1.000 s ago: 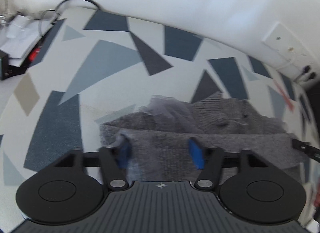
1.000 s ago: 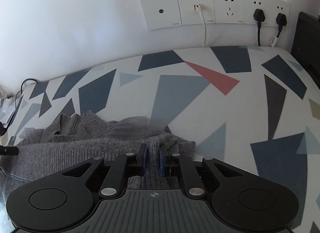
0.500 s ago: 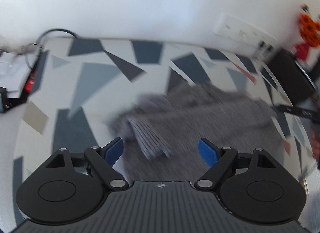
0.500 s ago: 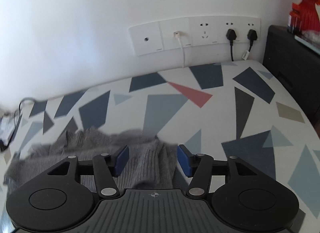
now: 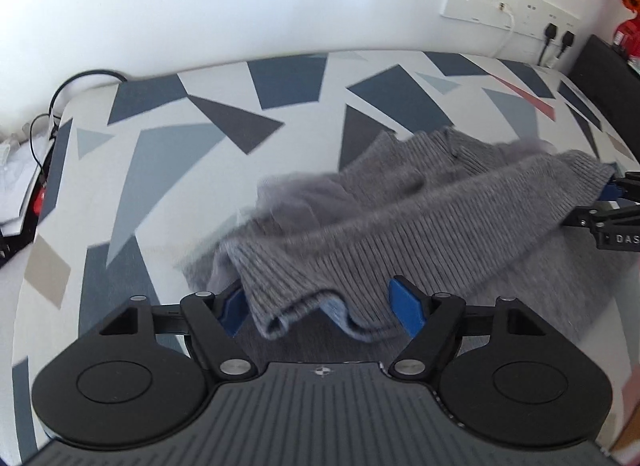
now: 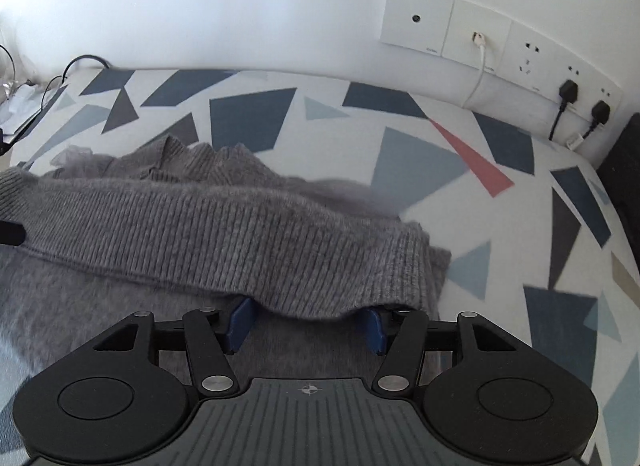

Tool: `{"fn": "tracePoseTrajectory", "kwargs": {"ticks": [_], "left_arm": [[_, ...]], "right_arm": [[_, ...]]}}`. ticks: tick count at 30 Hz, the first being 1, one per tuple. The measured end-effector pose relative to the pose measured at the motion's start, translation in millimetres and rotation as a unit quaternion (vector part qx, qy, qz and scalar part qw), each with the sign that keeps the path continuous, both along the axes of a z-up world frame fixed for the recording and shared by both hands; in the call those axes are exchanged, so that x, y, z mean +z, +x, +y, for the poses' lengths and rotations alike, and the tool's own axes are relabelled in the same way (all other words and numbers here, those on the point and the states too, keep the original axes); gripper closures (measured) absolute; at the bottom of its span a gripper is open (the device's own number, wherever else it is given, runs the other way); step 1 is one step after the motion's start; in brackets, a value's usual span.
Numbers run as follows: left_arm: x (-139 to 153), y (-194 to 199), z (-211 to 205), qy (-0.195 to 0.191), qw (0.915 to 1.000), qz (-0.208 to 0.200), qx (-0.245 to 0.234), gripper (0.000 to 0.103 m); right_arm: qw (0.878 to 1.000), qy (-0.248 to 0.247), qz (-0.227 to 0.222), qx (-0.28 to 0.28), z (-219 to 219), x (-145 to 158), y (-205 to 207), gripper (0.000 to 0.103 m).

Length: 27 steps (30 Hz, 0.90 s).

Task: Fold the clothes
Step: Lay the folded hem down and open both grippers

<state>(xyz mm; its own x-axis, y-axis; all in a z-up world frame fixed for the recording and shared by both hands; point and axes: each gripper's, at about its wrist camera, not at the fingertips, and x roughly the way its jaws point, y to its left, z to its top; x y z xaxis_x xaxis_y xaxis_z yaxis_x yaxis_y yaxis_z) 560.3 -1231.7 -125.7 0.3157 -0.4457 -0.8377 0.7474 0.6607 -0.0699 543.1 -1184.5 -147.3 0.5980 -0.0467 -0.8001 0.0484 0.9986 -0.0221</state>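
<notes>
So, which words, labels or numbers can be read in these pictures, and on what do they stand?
"DAS": white letters on the black body of the right gripper, cut off by the picture's edge.
Small grey marks on the wall socket panel: too small to read.
Nothing else bears readable text.

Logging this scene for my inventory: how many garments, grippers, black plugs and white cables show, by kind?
Grey sweater: 1
Grippers, left and right: 2
Black plugs: 2
White cable: 1
Total: 6
</notes>
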Motion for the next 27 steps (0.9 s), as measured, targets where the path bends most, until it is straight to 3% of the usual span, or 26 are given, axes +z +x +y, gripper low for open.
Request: {"fn": "tracePoseTrajectory", "kwargs": {"ticks": [2,5,9,11,14,18,23,27], "left_arm": [[0,10,-16,-0.005,0.9997,-0.016,0.015,0.028],[12,37,-28,-0.032,0.995,-0.058,0.075,0.027],[35,65,-21,-0.081,0.983,-0.074,0.147,0.027],[39,64,-15,-0.077,0.9838,-0.082,0.14,0.027],[30,52,-2,-0.04,0.9889,-0.081,0.118,0.025],[7,41,25,-0.022,0.992,-0.023,0.122,0.023],[-11,24,56,-0.037,0.9848,0.044,0.164,0.014],[-22,20,64,-0.045,0.9792,0.079,0.181,0.011]], "right_arm": [[1.0,0.005,-0.008,-0.002,-4,0,16,0.051],[0.999,0.023,-0.031,-0.033,-16,1,43,0.052],[0.983,0.083,-0.08,-0.141,-47,12,64,0.051],[0.98,0.098,-0.084,-0.152,-56,17,62,0.05],[0.983,0.085,-0.081,-0.141,-61,18,47,0.045],[0.985,0.078,-0.058,-0.143,-68,11,15,0.038],[0.98,0.109,-0.05,-0.158,-81,3,-23,0.004],[0.98,0.114,-0.044,-0.156,-80,-2,-34,0.001]]}}
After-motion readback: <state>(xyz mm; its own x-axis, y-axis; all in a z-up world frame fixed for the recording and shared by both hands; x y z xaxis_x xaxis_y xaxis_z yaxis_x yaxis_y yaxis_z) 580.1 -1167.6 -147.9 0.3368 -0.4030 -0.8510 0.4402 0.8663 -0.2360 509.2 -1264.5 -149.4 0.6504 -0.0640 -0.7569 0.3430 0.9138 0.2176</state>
